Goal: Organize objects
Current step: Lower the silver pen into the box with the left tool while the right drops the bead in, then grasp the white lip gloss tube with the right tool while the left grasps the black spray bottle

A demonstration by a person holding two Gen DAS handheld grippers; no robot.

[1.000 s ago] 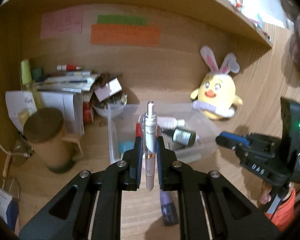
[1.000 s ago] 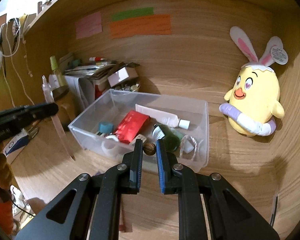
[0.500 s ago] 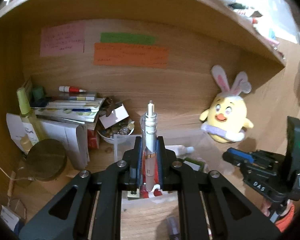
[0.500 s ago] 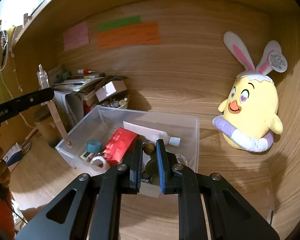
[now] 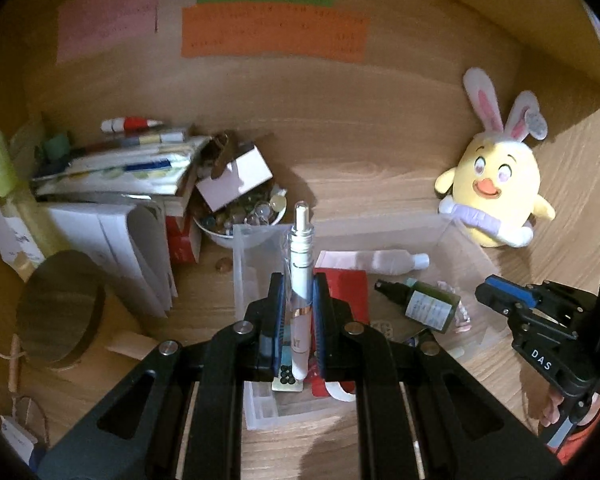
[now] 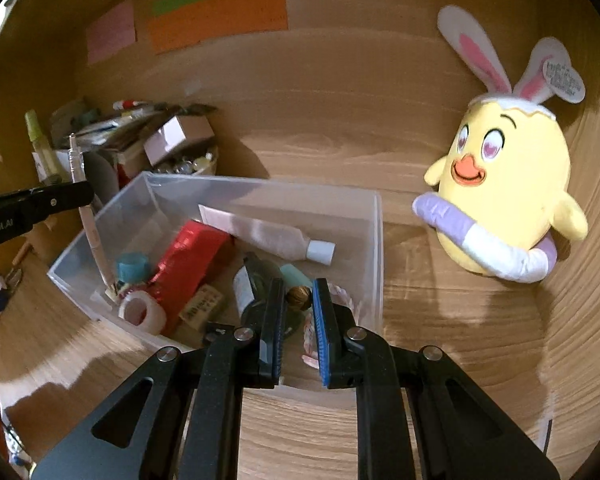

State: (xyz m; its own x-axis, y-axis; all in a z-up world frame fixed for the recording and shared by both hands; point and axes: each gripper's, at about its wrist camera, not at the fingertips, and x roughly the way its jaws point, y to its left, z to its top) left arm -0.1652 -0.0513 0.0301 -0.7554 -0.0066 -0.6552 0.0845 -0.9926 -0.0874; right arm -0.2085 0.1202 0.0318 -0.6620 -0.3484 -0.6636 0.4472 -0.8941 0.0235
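left tongs [image 5: 297, 304] grip a white pen [image 5: 300, 280]; right tongs [image 6: 299, 298] pinch a brown bead [image 6: 299, 297] over the clear bin [image 6: 374, 240].

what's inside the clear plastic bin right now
Inside the clear bin: a red packet, a white tube, a dark green bottle, a tape roll, a teal cap. The grippers' fingers cover whatever lies along the near side.

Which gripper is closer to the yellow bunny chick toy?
Right. The right gripper hangs over the bin's end beside the plush chick; the left gripper is over the far end.
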